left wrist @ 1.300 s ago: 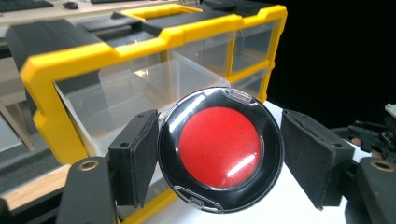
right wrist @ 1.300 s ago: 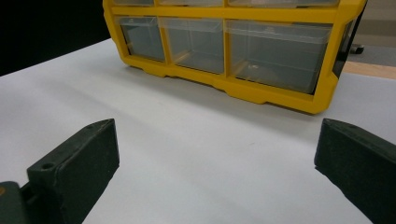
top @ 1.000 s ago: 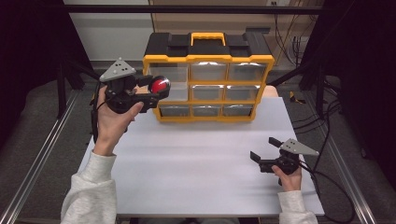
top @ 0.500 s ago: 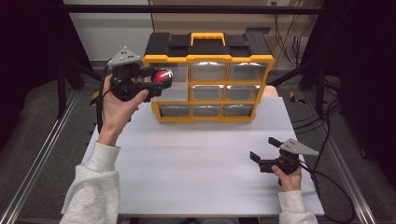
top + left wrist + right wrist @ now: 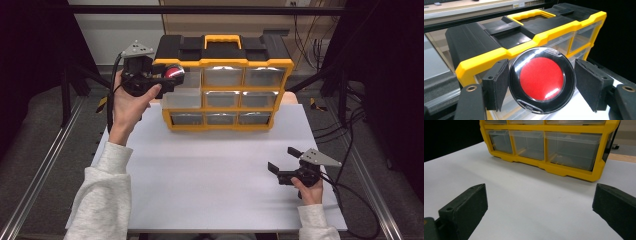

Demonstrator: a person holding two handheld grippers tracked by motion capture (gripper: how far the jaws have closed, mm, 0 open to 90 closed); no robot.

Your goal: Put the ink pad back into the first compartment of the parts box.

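Disc (image 5: 541, 80) first: round, black-rimmed with a red centre, it sits between the jaws of your left gripper (image 5: 167, 76), raised off the tabletop and level with the top row of the organizer (image 5: 227, 80). In the left gripper view its face is turned toward the camera. The left pad (image 5: 496, 83) looks to touch the rim, while a narrow gap shows beside the right pad (image 5: 590, 83), so the jaws stand about a disc's width apart and I cannot tell how firmly they clamp it. In the high view the disc lies in front of the top-left drawer (image 5: 189, 77), close to the yellow frame; whether it touches the drawer I cannot tell.

Your left hand (image 5: 129, 102) holds that gripper up beside the organizer's left end, the forearm in a light sleeve (image 5: 102, 197) coming in from the bottom edge. The organizer is yellow and black with a yellow handle (image 5: 222, 42) on top and three rows of three clear drawers; it stands at the far side of the white tabletop (image 5: 210, 180).

Your right gripper (image 5: 284, 167) rests low over the tabletop near its right front corner, well apart from the organizer. Its jaws are spread wide with nothing between them, and in the right gripper view they point toward the bottom row of drawers (image 5: 544, 145).
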